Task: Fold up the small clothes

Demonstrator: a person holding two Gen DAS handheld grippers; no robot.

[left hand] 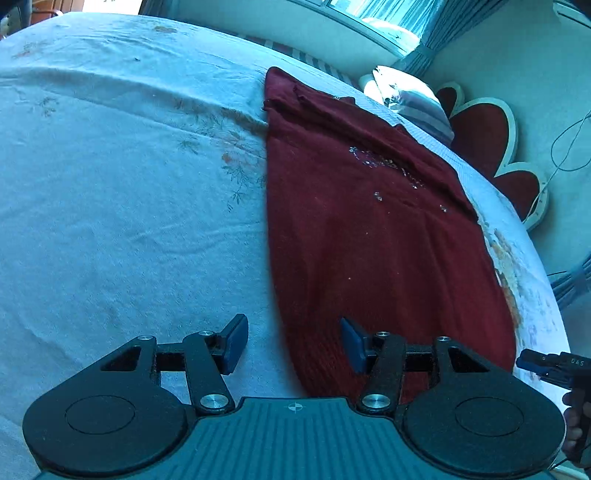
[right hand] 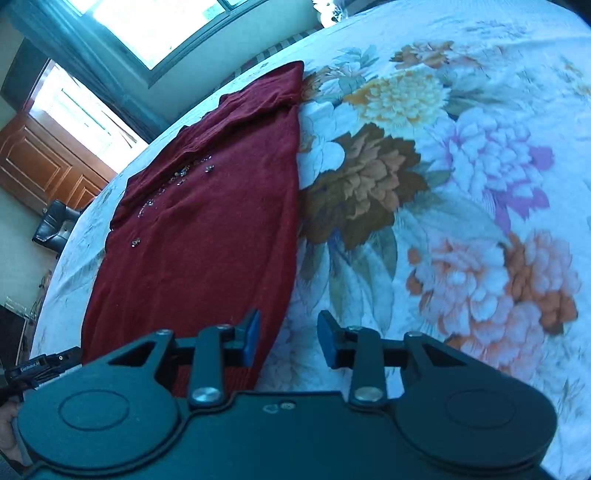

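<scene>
A dark red knit garment [left hand: 369, 229] with small sequins lies flat and lengthwise on the bed, its sides folded in to a narrow strip. It also shows in the right wrist view [right hand: 207, 236]. My left gripper [left hand: 293, 345] is open and empty, hovering over the garment's near left edge. My right gripper [right hand: 288, 341] is open and empty, hovering over the garment's near right edge. The tip of the right gripper shows at the lower right of the left wrist view [left hand: 546, 363].
The bed sheet [left hand: 110, 203] is pale on the left and printed with large flowers [right hand: 443, 184] on the right. A pillow [left hand: 413, 103] and a red flower-shaped headboard [left hand: 480, 136] lie at the far end. A window [right hand: 155, 26] and wooden door [right hand: 40, 162] are beyond.
</scene>
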